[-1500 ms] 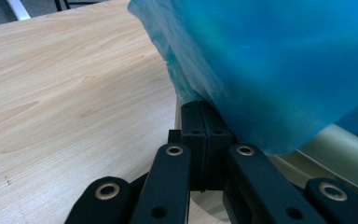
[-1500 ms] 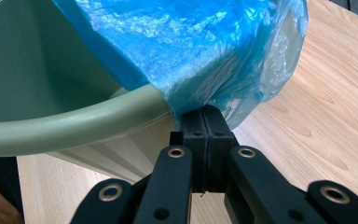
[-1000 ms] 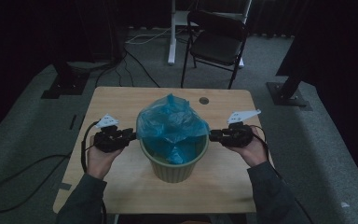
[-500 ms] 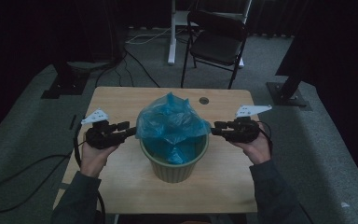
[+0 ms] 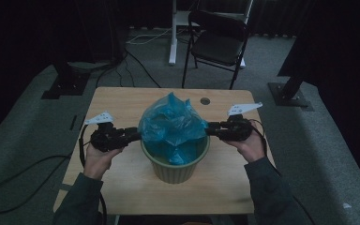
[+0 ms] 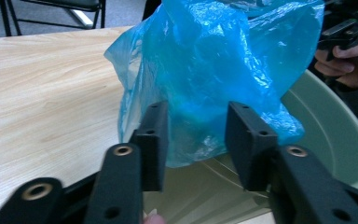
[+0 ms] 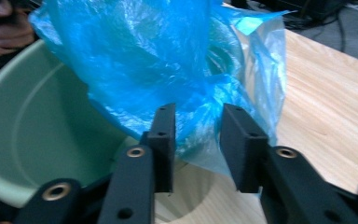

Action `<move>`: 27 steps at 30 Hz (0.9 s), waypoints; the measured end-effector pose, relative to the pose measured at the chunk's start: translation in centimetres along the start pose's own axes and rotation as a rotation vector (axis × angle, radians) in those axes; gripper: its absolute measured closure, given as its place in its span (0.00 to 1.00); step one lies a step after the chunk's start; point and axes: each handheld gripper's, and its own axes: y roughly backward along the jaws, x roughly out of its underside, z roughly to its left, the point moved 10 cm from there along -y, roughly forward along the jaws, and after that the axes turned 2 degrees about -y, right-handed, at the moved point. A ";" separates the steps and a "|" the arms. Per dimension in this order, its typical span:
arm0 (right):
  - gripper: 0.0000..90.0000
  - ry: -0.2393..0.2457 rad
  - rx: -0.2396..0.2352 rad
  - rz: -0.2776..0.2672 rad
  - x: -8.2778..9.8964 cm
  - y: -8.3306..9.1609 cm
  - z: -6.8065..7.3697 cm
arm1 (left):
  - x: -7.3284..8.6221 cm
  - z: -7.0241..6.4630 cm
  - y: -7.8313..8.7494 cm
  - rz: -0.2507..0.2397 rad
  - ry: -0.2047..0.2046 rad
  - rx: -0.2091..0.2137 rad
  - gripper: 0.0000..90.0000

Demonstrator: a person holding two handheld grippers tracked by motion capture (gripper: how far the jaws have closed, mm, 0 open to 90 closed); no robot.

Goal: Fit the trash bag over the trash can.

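1. The blue plastic bag (image 5: pixel 171 123) sits in the mouth of the green bin (image 5: pixel 176 166) at the middle of the desk (image 5: pixel 122 103); its crumpled top bulges up above the rim, part of it hangs down inside, and it is not yet spread over the rim
2. The bag's two sides face the two claws, so the line that matters runs across the desk, from one claw through the bag to the other
3. The left claw (image 5: pixel 133 133) lies level at the bag's left edge, pointing inward. In the left gripper view its jaws stand apart with a fold of the bag (image 6: pixel 200 93) in the gap; they have just been closing, and the pads do not visibly press the film
4. The right claw (image 5: pixel 212 129) mirrors it at the bag's right edge. In the right gripper view a lower fold of the bag (image 7: pixel 168 70) hangs between its parted jaws, which have also just been closing, with no pinch seen
5. Both claws look equally near, each to its own side. The likely next move is to pinch each edge and draw it outward over the rim
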 end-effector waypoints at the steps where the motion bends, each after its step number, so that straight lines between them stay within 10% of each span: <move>1: 0.77 -0.005 -0.012 -0.005 0.0 0.1 0.1 | 0.0 0.0 0.1 0.000 -0.003 -0.005 0.71; 12: 0.95 0.002 -0.037 -0.015 0.9 1.3 0.8 | 1.2 -0.5 0.4 0.047 -0.054 -0.017 0.99; 18: 0.97 -0.010 -0.052 -0.016 1.4 1.7 0.8 | 0.3 0.1 1.2 0.003 -0.050 -0.058 0.99; 27: 0.97 0.004 -0.063 -0.012 1.1 1.4 1.1 | -1.6 0.1 0.2 -0.040 -0.043 -0.027 0.55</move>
